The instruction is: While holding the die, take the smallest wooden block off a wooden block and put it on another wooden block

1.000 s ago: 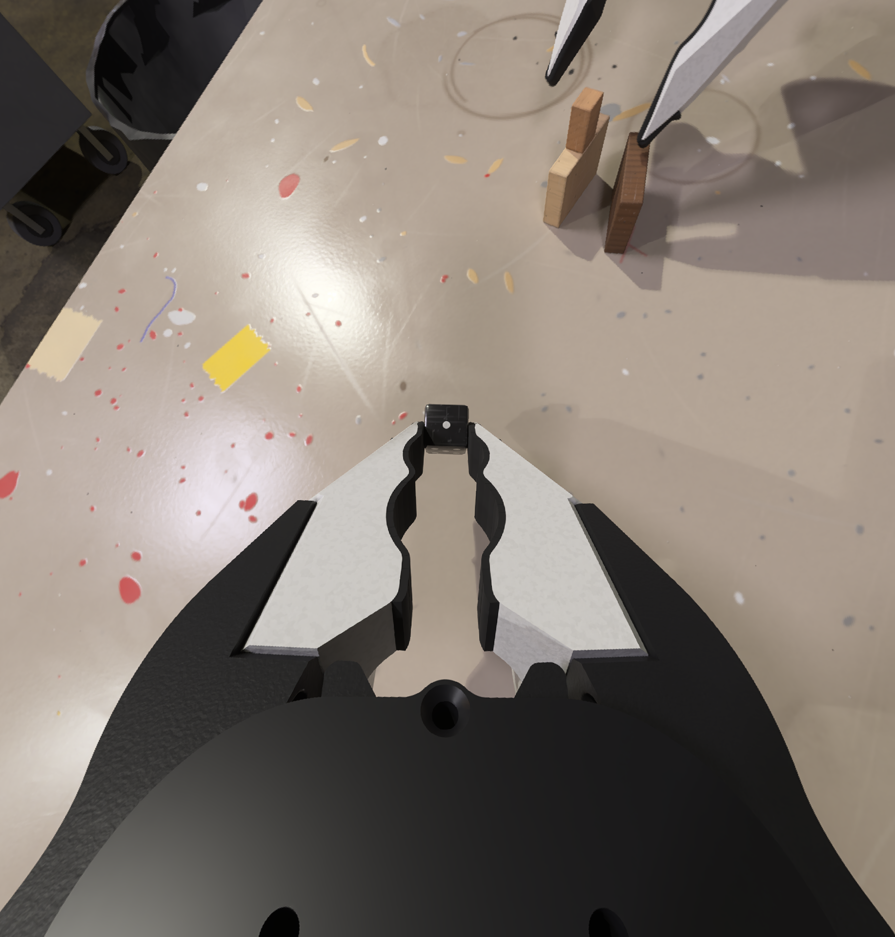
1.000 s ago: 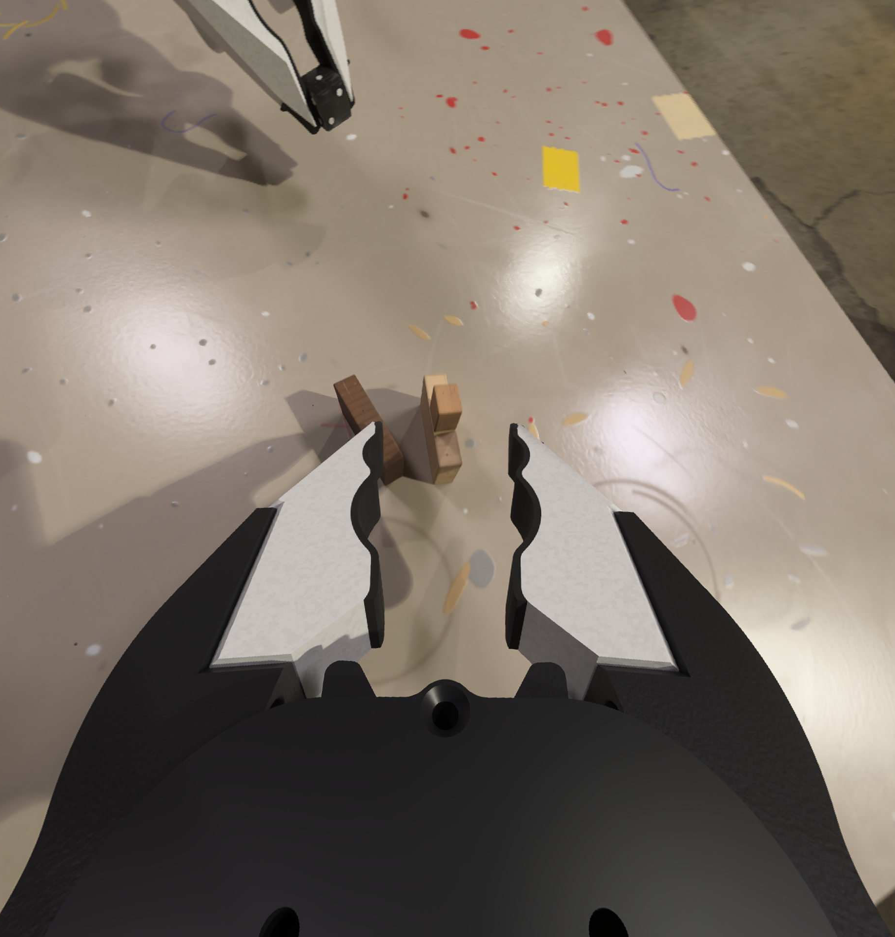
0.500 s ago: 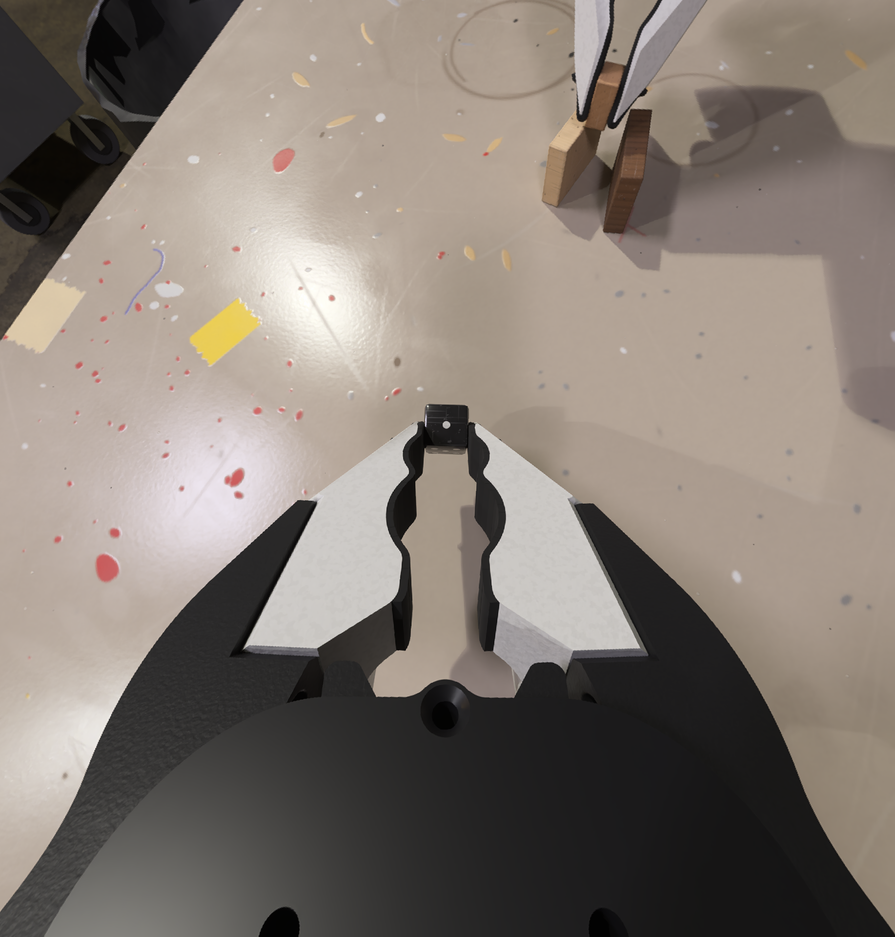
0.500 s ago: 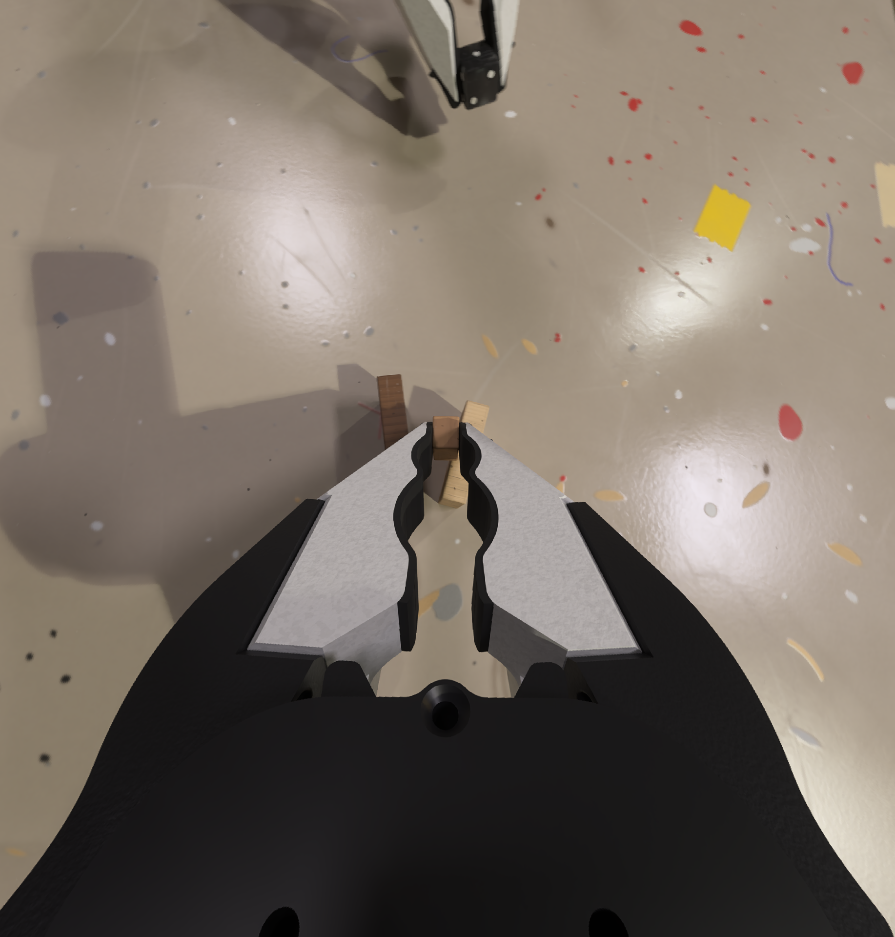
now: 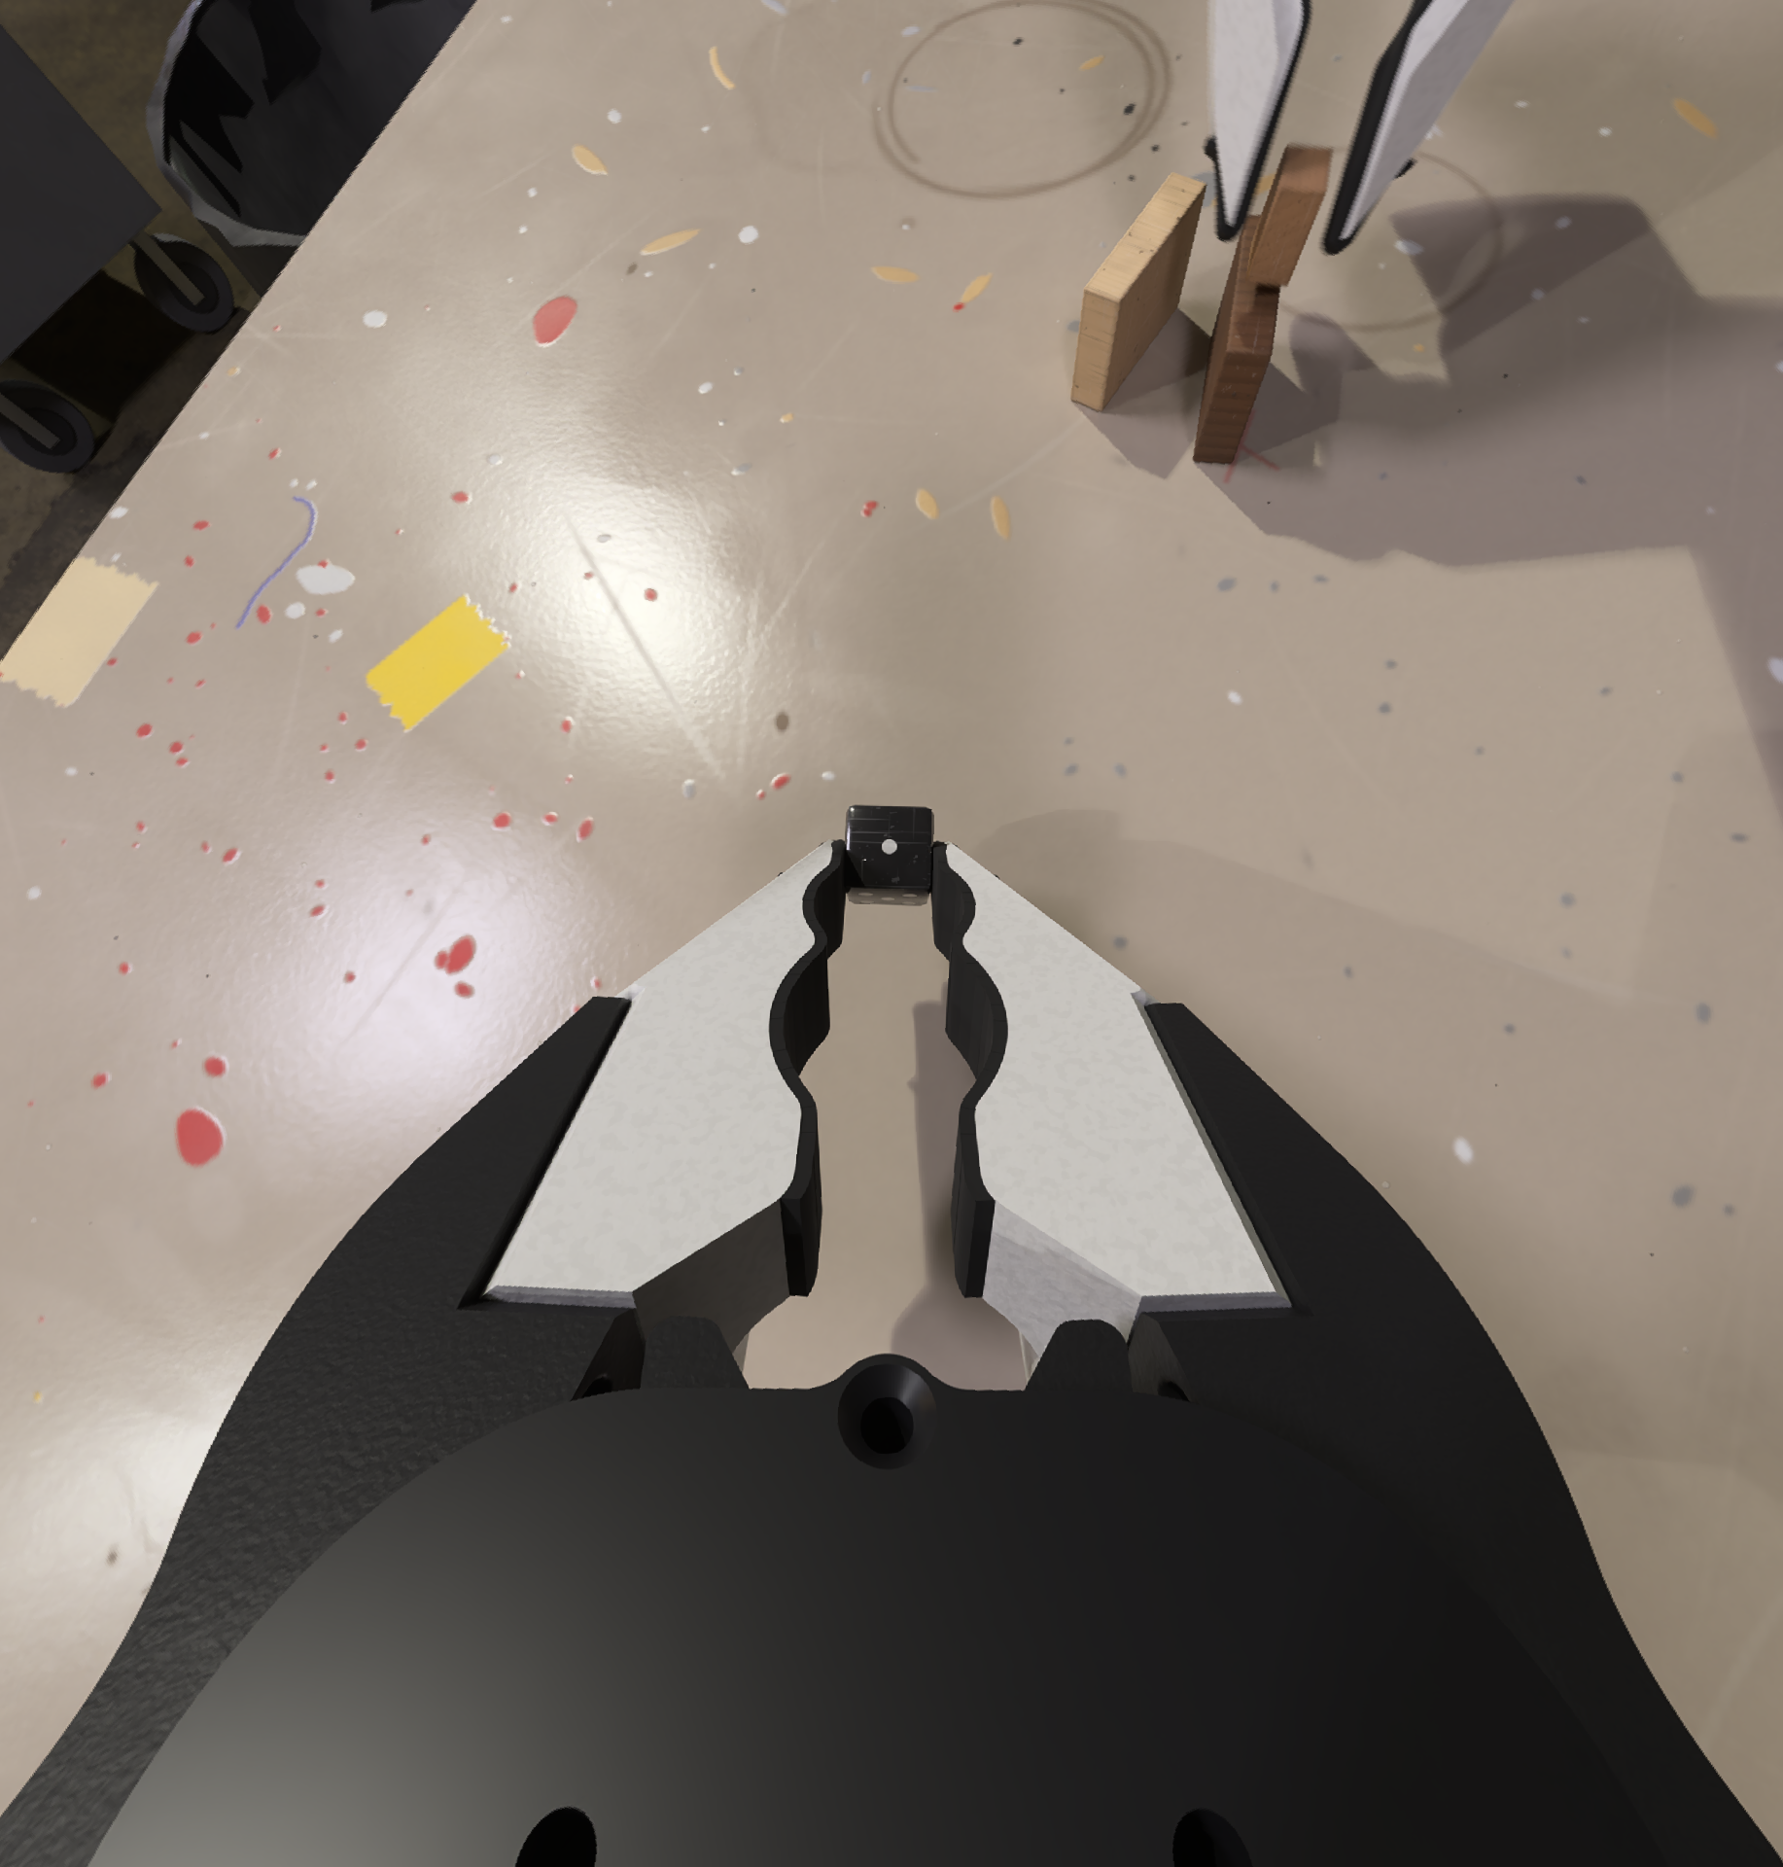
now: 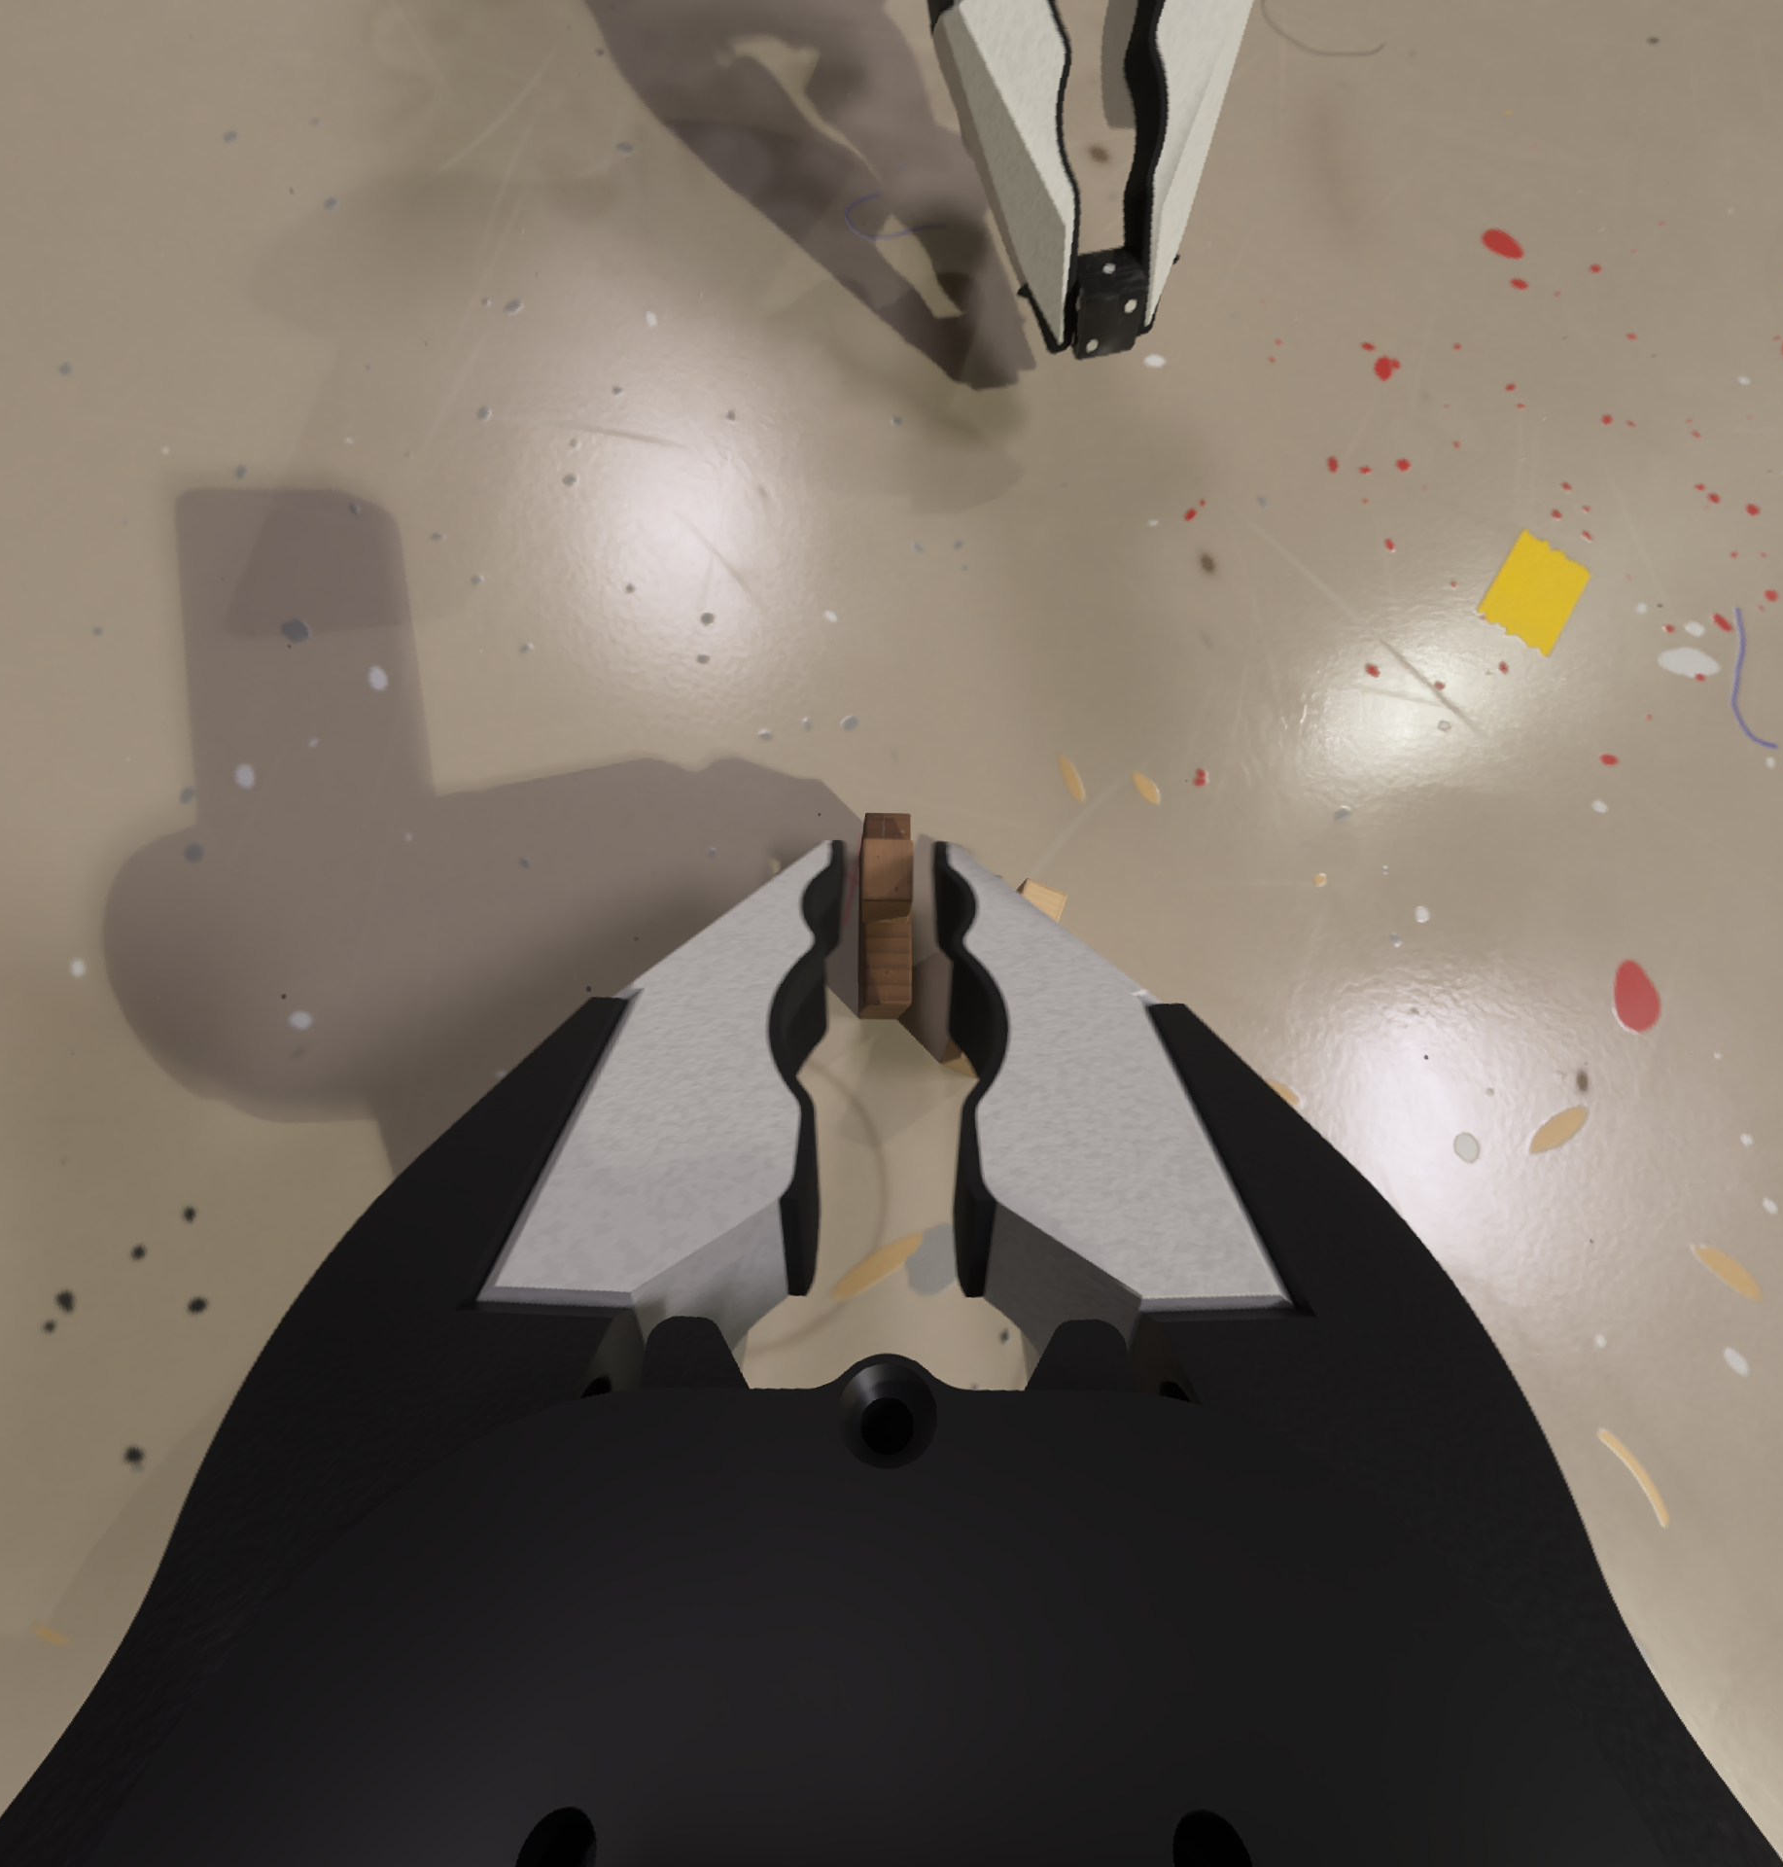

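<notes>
My left gripper [image 5: 887,859] is shut on a small black die [image 5: 887,847] and holds it above the table; both also show far off in the right wrist view [image 6: 1105,333]. The smallest wooden block [image 6: 885,859] stands on the top edge of the dark brown block [image 6: 882,970]. My right gripper [image 6: 885,864] straddles it, with the jaws slightly open and a thin gap on each side. In the left wrist view the small block [image 5: 1291,212] sits between the right gripper's fingers [image 5: 1246,131]. It rests on the dark block [image 5: 1233,384]. The light wooden block [image 5: 1135,293] stands bare beside them.
The beige table top [image 5: 1069,657] is speckled with paint. A yellow tape patch [image 5: 433,662] and a beige one [image 5: 74,631] lie at the left. Beyond the table's left edge are a wheeled cart [image 5: 39,434] and a dark bin [image 5: 251,101].
My right gripper carried the small block from the light block across to the dark brown block, and its jaws have widened off it. My left gripper kept hold of the die.
</notes>
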### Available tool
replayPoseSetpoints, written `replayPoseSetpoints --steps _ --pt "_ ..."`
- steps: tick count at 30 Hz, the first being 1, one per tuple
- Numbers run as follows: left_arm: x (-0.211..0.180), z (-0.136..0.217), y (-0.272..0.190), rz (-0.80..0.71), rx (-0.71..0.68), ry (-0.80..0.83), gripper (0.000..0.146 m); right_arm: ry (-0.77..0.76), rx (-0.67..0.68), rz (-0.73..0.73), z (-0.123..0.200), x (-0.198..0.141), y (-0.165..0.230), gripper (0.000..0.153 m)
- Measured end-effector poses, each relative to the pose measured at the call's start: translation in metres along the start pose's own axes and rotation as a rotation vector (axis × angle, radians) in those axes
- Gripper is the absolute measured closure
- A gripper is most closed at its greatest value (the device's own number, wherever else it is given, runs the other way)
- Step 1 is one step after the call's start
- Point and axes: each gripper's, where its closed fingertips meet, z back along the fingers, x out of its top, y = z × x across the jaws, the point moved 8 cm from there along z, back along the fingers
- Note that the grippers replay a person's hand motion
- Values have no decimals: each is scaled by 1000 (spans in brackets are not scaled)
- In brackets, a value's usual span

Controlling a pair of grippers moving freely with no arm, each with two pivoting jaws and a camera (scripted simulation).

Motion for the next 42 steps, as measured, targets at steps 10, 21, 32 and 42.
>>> replayPoseSetpoints --steps 10,21,32,42 --pt "-1 0 -1 -3 3 2 130 -39 -77 -53 16 3 5 115" --pt "-3 -5 -2 -2 -8 15 130 -62 -144 -142 24 -12 17 118" --pt "-3 -11 -3 -2 -18 32 130 -93 -184 -220 24 -25 35 136" --pt "-2 -16 -3 -7 -29 46 130 -140 -217 -268 25 -31 47 136"
